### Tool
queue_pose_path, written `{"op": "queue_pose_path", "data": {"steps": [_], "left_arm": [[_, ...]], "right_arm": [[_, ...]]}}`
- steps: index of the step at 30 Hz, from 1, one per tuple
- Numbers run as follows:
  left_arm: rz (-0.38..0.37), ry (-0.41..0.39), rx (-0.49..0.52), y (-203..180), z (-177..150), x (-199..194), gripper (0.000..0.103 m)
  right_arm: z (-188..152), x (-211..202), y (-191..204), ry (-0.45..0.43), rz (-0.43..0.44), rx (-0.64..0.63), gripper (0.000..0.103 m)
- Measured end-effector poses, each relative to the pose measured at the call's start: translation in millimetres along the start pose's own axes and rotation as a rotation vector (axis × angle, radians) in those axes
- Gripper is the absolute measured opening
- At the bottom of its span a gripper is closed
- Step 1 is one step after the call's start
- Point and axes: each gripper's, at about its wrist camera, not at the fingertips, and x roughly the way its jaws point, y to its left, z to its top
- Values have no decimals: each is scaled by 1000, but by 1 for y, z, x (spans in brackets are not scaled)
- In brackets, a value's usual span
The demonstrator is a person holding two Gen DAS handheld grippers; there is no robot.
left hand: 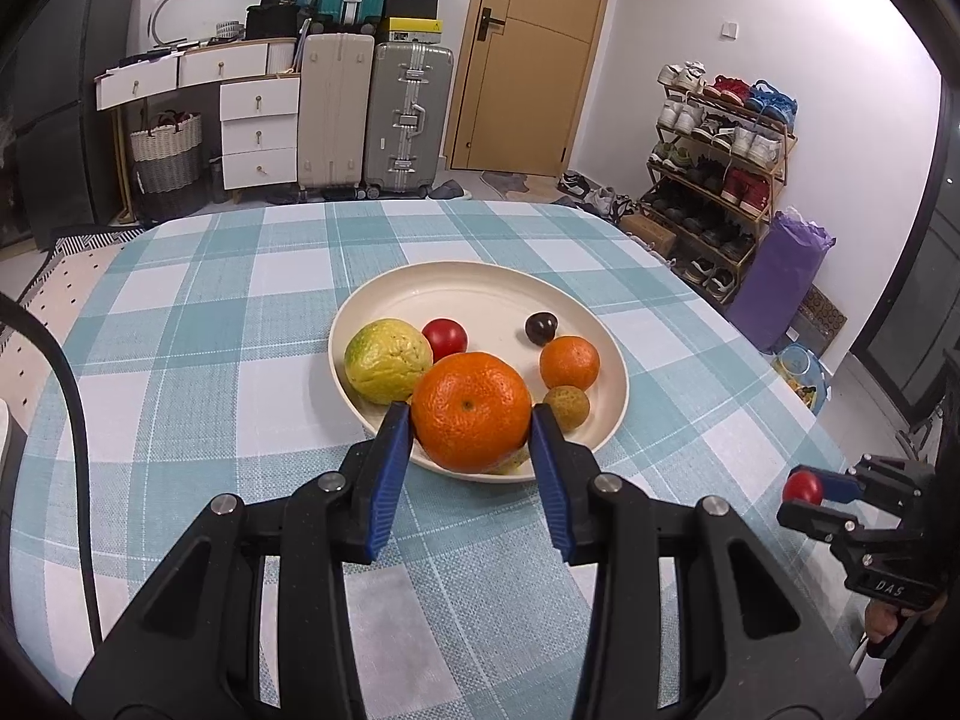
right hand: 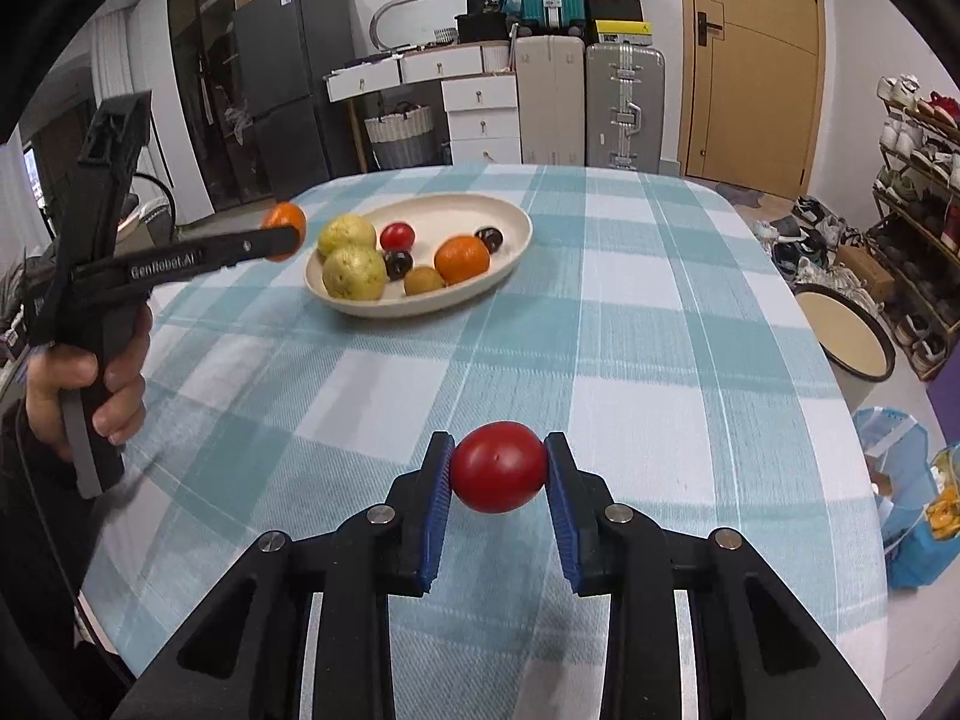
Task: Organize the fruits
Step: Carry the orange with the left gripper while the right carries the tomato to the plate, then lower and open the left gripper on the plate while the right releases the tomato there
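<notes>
A cream plate [left hand: 480, 291] [right hand: 516, 228] sits on the checked tablecloth and holds a yellow-green guava [left hand: 387, 369], a red tomato [left hand: 445, 337], a dark plum [left hand: 541, 327], a small orange [left hand: 570, 363] and a brownish fruit [left hand: 567, 407]. My left gripper [left hand: 471, 423] is shut on a large orange [left hand: 471, 411] and holds it above the plate's near rim; it also shows in the right wrist view [right hand: 282, 234]. My right gripper [right hand: 497, 468] is shut on a red tomato [right hand: 498, 467] above the table, right of the plate; it also shows in the left wrist view [left hand: 804, 489].
The table [left hand: 210, 330] has a blue and white checked cloth. Behind it stand suitcases [left hand: 408, 114], white drawers [left hand: 258, 132] and a door. A shoe rack [left hand: 720, 180] is at the right. A round stool [right hand: 852, 336] and a blue bag [right hand: 912, 498] sit beside the table's right edge.
</notes>
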Motion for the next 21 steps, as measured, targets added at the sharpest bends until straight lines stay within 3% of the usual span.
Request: {"op": "queue_pose_path", "data": {"steps": [21], "left_arm": [[12,10,22,-1,17,21,37]], "right_arm": [[74,26,-4,-109,63,19,31]]}}
